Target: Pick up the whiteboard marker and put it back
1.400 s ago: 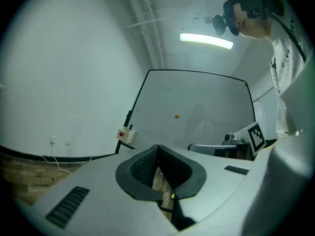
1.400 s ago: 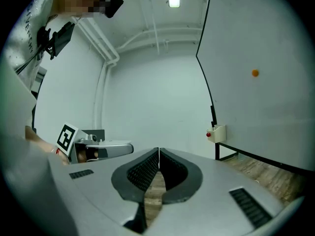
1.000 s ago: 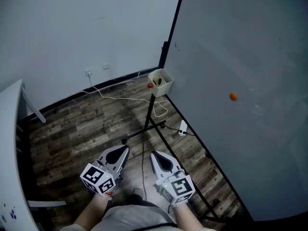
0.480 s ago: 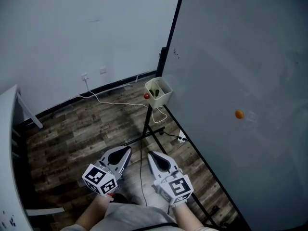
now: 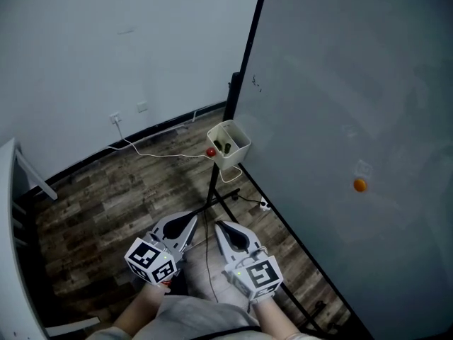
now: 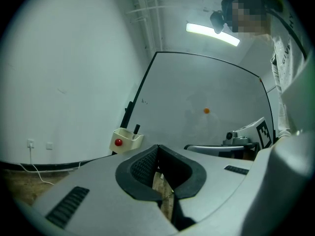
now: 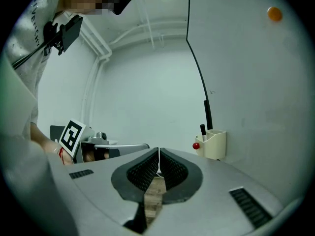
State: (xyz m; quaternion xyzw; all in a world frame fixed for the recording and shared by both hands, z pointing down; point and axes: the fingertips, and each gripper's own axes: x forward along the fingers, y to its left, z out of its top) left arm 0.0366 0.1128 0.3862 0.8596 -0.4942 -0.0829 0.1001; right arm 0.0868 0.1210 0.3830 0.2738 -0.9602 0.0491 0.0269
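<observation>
My left claw [image 5: 188,223] and right claw [image 5: 219,227] were shut and empty, held low, since the marker [image 7: 202,130] stood far off in its holder [image 7: 216,144].

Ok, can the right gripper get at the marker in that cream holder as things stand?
Probably, after a step forward. The right gripper is shut and close to the body, well short of the cream holder, but nothing stands between, and the marker pokes up from its open top.
</observation>
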